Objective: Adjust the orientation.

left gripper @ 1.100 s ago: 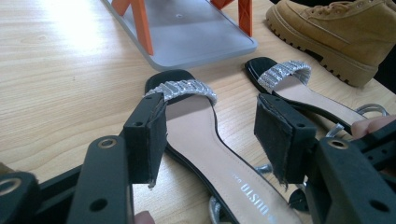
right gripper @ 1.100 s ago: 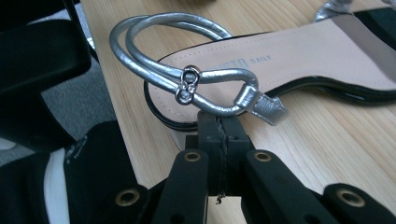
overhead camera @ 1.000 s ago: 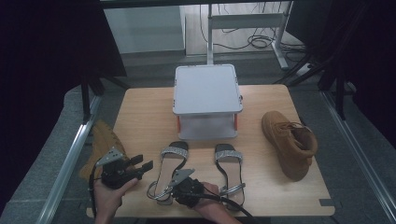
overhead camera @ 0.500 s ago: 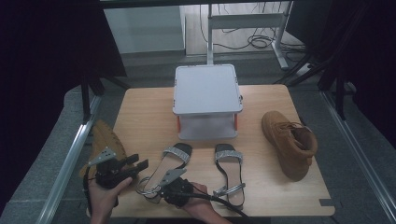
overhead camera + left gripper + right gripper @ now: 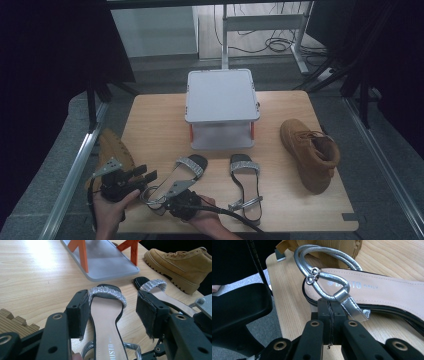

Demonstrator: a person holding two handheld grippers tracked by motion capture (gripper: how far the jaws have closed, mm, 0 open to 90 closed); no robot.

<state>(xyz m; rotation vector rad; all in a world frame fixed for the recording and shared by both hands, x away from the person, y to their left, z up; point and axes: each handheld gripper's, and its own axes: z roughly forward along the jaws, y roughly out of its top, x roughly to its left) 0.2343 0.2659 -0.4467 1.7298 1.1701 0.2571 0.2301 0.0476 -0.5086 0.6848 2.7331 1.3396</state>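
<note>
The right claw (image 5: 330, 315), its jaws pressed together, pinches the heel edge of a black sandal (image 5: 387, 290) on the wooden tabletop (image 5: 289, 305), just below the shoe's looped silver ankle strap (image 5: 324, 287) and its small buckle (image 5: 313, 275).

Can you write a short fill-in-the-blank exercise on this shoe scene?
1. The right tool is ____ at the heel strap of the left sandal.
2. The left tool has its jaws ____ on either side of that sandal.
3. The grey box has ____ legs.
4. The boot stands on the table's ____ side.

Answers: shut; open; orange; right
</note>
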